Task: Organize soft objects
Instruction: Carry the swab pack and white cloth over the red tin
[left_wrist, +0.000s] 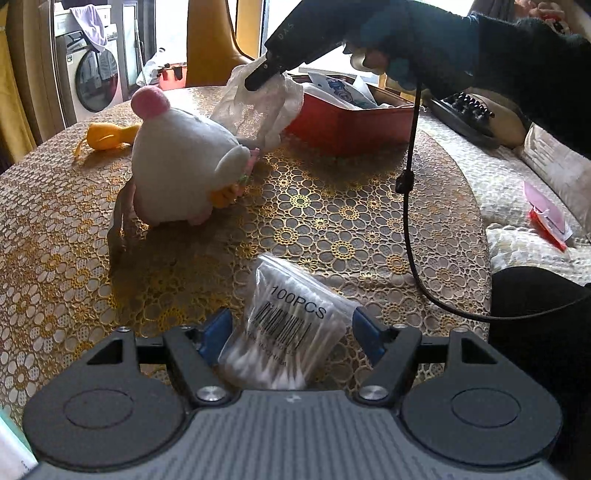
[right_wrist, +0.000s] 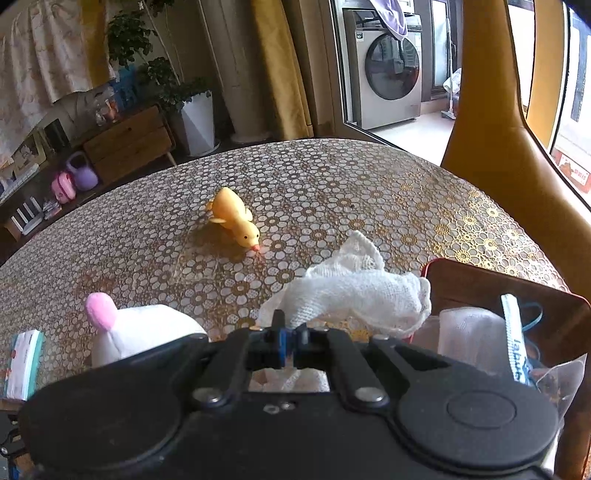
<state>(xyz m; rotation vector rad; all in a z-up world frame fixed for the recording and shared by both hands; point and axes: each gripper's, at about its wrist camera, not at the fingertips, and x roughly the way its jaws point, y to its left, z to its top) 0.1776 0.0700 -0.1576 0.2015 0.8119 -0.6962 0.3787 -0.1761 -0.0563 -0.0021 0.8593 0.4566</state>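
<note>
**Right gripper carries gauze cloth at box edge; left straddles swab bag**

The right gripper (right_wrist: 287, 341) is pinched closed on a white gauze cloth (right_wrist: 354, 291), fingers meeting with the fabric bunched ahead of the tips. In the left wrist view the same gripper (left_wrist: 260, 79) hangs above the table (left_wrist: 332, 206) with the cloth (left_wrist: 262, 107) drooping down, its lower folds at or touching the near-left corner of the red box (left_wrist: 332, 127). Key relation: the box (right_wrist: 498, 291) lies to the right of the right fingers and just beside the cloth, so I judge a short move rightward puts the cloth over the opening. The box already holds white soft items and packaging; exact contents hard to read.

The left gripper (left_wrist: 291, 332) is spread wide, blue pads either side of a clear cotton swab bag (left_wrist: 291, 317) marked 100PCS. The bag's long axis runs roughly along the fingers, tilted a bit to the right. Pads look apart from the bag, though contact is hard to confirm; the bag's near end is cut off by the gripper body.

Also waiting: white plush toy (left_wrist: 184, 162) with pink ear mid-table, yellow duck toy (right_wrist: 234, 218) further off, well apart from both grippers. The plush is nearer the left gripper. Tissue pack (right_wrist: 22, 363) at the frame edge, mostly cut off.
</note>
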